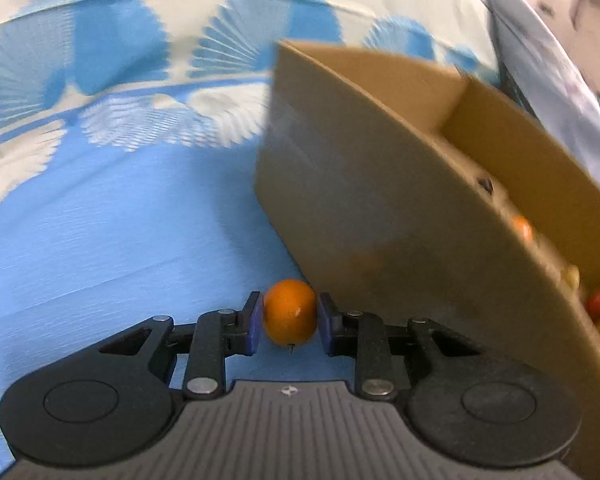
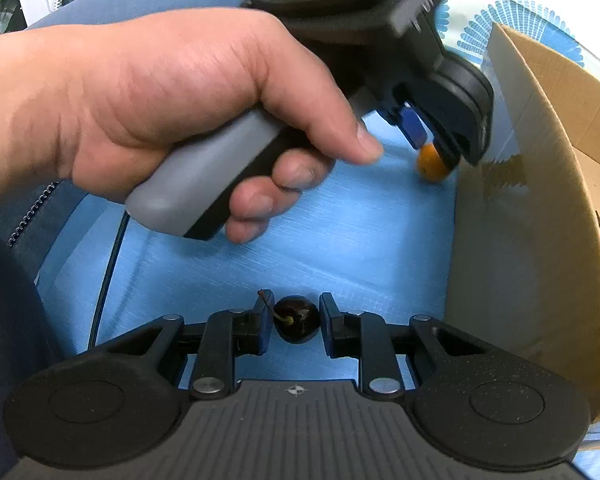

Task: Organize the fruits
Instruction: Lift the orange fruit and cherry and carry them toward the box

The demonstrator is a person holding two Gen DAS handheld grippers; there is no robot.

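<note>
1. A small orange fruit [image 1: 290,312] is pinched between the blue pads [image 1: 256,322] of the left gripper [image 1: 290,318], with both pads pressed against its sides. It lies on the blue cloth [image 1: 120,220], just beside the outer wall of the cardboard box [image 1: 340,200].
2. A dark cherry [image 2: 296,319] with a short stem is clamped in the right gripper [image 2: 294,320], its fingers drawn close about it over the same cloth, near the box wall [image 2: 520,260].
3. Inside the box, only slivers of other fruit are seen: an orange piece [image 1: 523,227], a red one [image 1: 597,302] and a pale one, blurred and cut off by the box wall. Their kinds cannot be told.
4. From the right wrist view, the orange fruit [image 2: 431,166] is half hidden behind the left gripper's fingertips.
5. The left hand [image 2: 148,112] is wrapped around the grey handle [image 2: 204,172], thumb laid along the top, and the tool is tilted downward toward the cloth.
6. A dark sleeve is cut off at the left edge.
</note>
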